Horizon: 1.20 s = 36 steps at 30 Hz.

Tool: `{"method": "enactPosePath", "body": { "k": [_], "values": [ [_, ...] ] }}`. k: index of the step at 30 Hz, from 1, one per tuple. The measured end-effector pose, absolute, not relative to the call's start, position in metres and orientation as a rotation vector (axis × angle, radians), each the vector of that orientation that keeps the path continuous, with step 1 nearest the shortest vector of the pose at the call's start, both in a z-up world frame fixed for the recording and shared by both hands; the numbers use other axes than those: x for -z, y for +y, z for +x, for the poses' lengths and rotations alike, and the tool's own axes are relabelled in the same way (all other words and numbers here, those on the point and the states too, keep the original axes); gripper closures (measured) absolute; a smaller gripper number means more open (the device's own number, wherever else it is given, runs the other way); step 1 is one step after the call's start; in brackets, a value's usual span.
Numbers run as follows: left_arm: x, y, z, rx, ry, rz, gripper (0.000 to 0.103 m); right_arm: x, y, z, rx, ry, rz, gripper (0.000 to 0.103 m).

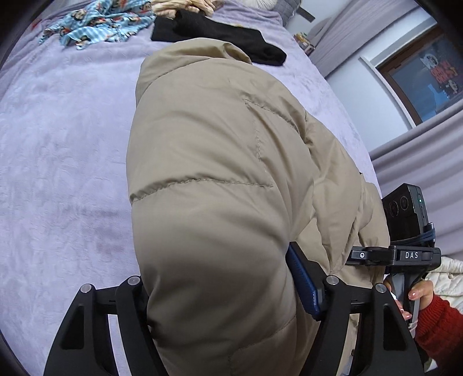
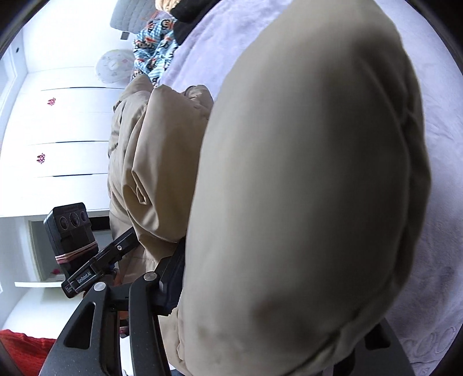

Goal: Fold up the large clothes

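Over bed's (image 1: 58, 150) near edge, both my hand-held grippers clamp puffy jacket (image 1: 220, 162): left hand-held gripper (image 1: 220, 295), right hand-held gripper (image 2: 260, 289); lower evenly, keep fold aligned.

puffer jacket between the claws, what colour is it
Plain beige, or tan, puffer jacket; it shows best in the left wrist view.

Soft even daylight; blown-out whites at left of right wrist view; strong fisheye vignette at corners; near fabric blurred.

Beige, lilac, black, blue

Beige jacket (image 1: 220, 179) on lilac bed (image 1: 63, 150); black garment (image 1: 220, 37); blue cartoon-print cloth (image 1: 98, 26); red sleeve (image 1: 439, 326).
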<state>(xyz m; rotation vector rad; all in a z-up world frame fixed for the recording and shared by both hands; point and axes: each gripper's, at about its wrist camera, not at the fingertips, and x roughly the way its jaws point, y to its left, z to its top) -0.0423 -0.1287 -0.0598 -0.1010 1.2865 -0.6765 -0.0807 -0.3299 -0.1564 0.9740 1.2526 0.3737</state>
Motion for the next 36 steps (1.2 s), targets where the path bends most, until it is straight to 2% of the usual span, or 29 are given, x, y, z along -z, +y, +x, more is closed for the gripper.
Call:
{"method": "enactPosePath", "body": {
  "k": [7, 19, 24, 28, 33, 36],
  "values": [
    [0.045, -0.043, -0.01, 0.653, 1.242, -0.109, 0.029, 0.138, -0.257, -0.033, -0.396, 1.219, 0.926, 0.047],
    [0.068, 0.159, 0.109, 0.512, 1.24, -0.101, 0.029, 0.153, -0.075, 0.064, -0.423, 1.198, 0.928, 0.047],
    [0.104, 0.191, 0.143, 0.425, 1.258, -0.099, 0.028, 0.174, -0.018, 0.104, -0.427, 1.238, 0.864, 0.047],
    [0.131, 0.202, 0.153, 0.412, 1.285, -0.148, 0.022, 0.194, -0.002, 0.128, -0.37, 1.305, 0.798, 0.045],
    [0.128, 0.203, 0.155, 0.396, 1.283, -0.112, 0.02, 0.191, -0.012, 0.113, -0.249, 1.337, 0.802, 0.038],
    [0.098, 0.218, 0.152, 0.336, 1.176, -0.111, 0.02, 0.163, -0.032, 0.099, -0.144, 1.301, 0.754, 0.038]
  ]
}}
